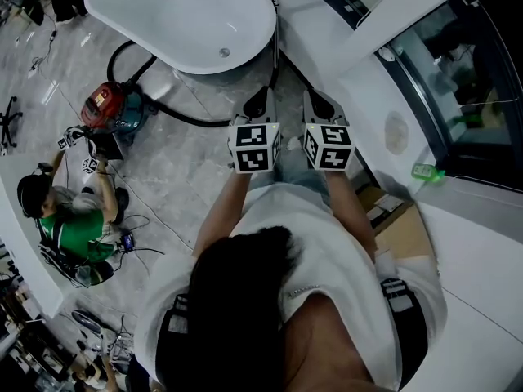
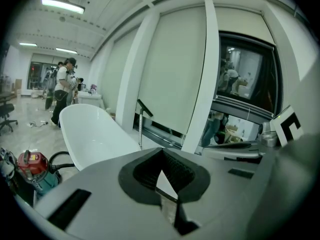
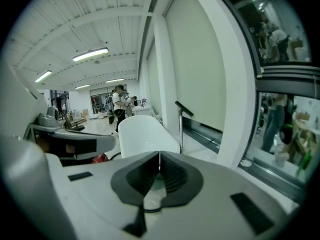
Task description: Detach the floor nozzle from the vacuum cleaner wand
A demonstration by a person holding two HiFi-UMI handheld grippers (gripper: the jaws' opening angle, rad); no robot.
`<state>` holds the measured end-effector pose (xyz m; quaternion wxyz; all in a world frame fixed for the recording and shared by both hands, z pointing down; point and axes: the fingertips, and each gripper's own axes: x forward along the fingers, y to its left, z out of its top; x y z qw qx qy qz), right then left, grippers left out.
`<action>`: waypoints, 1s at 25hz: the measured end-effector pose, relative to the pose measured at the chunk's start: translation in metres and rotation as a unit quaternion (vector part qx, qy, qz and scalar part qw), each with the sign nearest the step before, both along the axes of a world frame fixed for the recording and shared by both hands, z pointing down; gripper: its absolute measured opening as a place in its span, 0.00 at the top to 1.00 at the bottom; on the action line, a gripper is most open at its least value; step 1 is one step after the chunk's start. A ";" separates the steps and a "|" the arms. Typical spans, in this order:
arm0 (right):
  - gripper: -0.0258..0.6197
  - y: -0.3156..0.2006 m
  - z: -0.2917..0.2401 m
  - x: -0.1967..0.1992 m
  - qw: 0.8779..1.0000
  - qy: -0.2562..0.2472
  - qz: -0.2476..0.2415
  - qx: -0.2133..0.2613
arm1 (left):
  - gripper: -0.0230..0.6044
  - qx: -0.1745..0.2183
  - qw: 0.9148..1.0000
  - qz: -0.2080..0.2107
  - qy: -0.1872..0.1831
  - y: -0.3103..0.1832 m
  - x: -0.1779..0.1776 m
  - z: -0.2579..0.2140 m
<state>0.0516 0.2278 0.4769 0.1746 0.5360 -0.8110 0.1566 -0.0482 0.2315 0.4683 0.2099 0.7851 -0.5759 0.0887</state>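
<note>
I cannot pick out the floor nozzle in any view. The wand stands upright just beside the end of the white bathtub, its lower end too small to read. Only the head view shows the black hose running from there to the red vacuum cleaner. A drain shows in the tub's bottom. My left gripper and right gripper are both closed with nothing between the jaws.

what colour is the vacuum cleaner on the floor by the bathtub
The vacuum cleaner is red on top with a teal base, clearest in the head view.
</note>
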 end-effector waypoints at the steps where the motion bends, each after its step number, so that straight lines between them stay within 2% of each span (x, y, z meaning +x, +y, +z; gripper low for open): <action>1: 0.94 0.000 -0.001 -0.001 1.000 0.000 0.001 0.001 | 0.97 -0.001 1.000 0.001 0.001 0.001 -0.001 0.001; 12: 0.94 -0.020 -0.004 -0.003 1.000 0.008 -0.008 0.015 | 0.97 -0.003 1.000 0.005 -0.003 -0.014 0.002 0.006; 18: 0.94 -0.055 -0.004 0.006 1.000 0.005 -0.011 0.016 | 0.97 -0.003 1.000 0.001 -0.013 -0.045 0.007 0.007; 25: 0.94 -0.105 -0.002 0.017 0.999 0.011 -0.031 0.010 | 0.97 -0.009 1.000 -0.025 -0.016 -0.092 0.012 0.005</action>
